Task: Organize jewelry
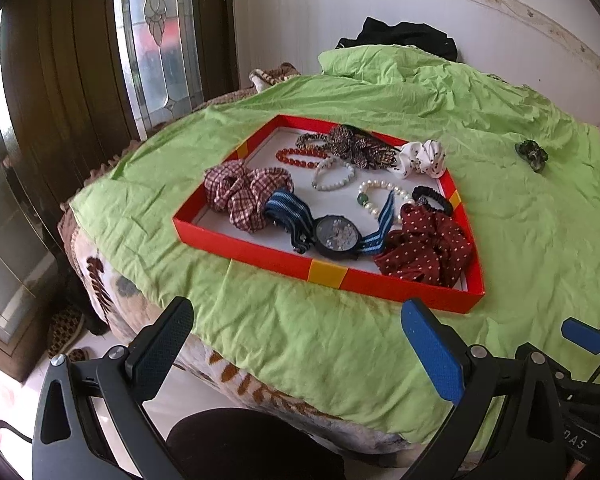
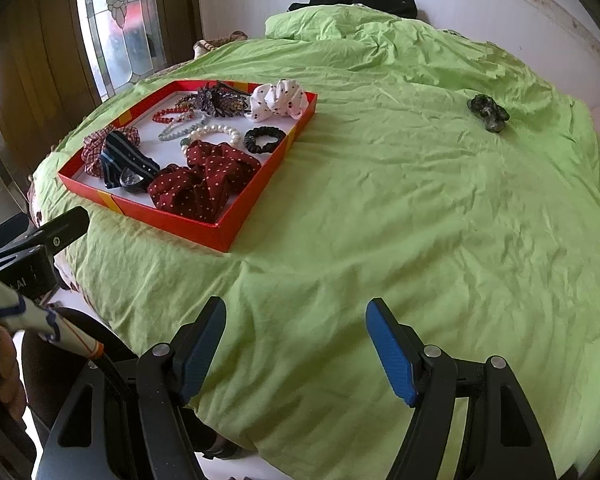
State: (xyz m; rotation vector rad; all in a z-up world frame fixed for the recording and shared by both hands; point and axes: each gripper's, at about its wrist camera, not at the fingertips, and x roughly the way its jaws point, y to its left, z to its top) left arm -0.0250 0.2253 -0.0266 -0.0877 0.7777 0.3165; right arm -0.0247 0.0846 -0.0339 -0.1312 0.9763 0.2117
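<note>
Both claws, left claw (image 1: 296, 344) and right claw (image 2: 296, 344), gape wide, empty, above green sheet (image 2: 380, 220).

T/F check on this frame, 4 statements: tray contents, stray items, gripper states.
1. Both the left gripper and the right gripper are open and hold nothing. True.
2. The dark green hair clip lies inside the red tray. False: it lies on the green sheet, apart from the tray.
3. The watch is in the tray. True.
4. The white scrunchie lies on the sheet. False: it sits in the tray's far corner.
</note>
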